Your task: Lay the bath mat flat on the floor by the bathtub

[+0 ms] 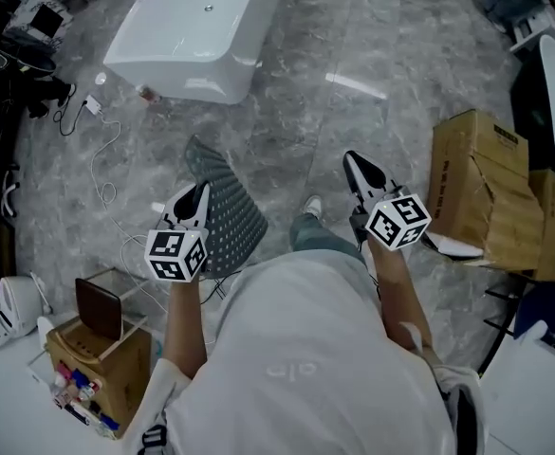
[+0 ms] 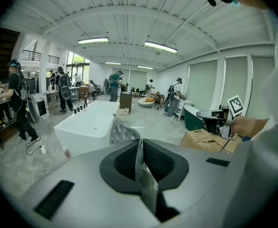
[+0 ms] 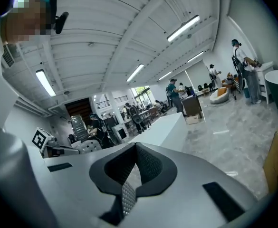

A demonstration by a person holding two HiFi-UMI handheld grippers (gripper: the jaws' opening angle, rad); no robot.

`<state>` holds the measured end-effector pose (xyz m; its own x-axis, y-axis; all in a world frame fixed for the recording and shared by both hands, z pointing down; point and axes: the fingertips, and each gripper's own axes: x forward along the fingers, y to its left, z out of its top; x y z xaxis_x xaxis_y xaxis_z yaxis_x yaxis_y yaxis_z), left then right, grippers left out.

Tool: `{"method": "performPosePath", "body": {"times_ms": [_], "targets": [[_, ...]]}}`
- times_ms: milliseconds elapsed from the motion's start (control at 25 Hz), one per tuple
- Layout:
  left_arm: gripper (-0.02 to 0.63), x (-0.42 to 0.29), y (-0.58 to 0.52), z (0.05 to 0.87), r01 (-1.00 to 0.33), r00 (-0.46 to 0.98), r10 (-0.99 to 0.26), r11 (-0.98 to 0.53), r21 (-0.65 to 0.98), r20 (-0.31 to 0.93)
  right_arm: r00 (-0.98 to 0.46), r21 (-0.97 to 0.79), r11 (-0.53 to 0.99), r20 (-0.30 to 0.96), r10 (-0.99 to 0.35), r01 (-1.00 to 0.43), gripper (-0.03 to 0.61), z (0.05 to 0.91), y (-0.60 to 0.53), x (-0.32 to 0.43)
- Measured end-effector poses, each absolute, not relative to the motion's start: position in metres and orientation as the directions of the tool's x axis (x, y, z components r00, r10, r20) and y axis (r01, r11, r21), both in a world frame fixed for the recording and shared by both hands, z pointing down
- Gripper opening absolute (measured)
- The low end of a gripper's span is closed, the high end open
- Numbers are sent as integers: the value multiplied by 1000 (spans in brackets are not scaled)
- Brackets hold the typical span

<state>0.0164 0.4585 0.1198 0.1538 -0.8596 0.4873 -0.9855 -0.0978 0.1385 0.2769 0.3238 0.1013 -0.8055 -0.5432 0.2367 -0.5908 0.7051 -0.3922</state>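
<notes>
— Well, what is shown in the head view?

— A dark, dotted bath mat [image 1: 222,207] is seen at the left gripper [image 1: 199,191], with one edge taken between its jaws. The rest of the mat is stretched forward over the grey floor [image 1: 296,112], towards the white bathtub [image 1: 201,36], which is set well apart from it. Whether the mat's far end is touching the floor cannot be told from above. The right gripper [image 1: 355,164] is held to the mat's right, clear of it, with a cardboard box [image 1: 474,183] beyond.

— And in the left gripper view?

— The jaws are seen clamped on a thin fold of the mat [image 2: 123,133], which is pushed up just ahead of the pads. The bathtub [image 2: 89,125] is seen past it, and the box [image 2: 205,139] to the right.

— And in the right gripper view?

— The jaws of the right gripper [image 3: 135,156] are seen pressed together. Only a narrow textured strip is shown at the seam, probably a pad's own face. No mat is seen in them.
</notes>
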Motion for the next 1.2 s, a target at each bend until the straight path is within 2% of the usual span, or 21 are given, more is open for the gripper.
{"method": "performPosePath", "body": {"times_ms": [520, 840, 1200], "targets": [[28, 16, 261, 117, -984, 155, -855, -92, 150, 495, -808, -403, 701, 265, -526, -588, 26, 109, 164, 284], [28, 22, 165, 139, -951, 310, -803, -252, 181, 509, -749, -414, 626, 308, -587, -661, 26, 127, 122, 266], [28, 15, 79, 213, -857, 507, -643, -443, 261, 574, -585, -419, 425, 412, -699, -803, 26, 171, 85, 251]]}}
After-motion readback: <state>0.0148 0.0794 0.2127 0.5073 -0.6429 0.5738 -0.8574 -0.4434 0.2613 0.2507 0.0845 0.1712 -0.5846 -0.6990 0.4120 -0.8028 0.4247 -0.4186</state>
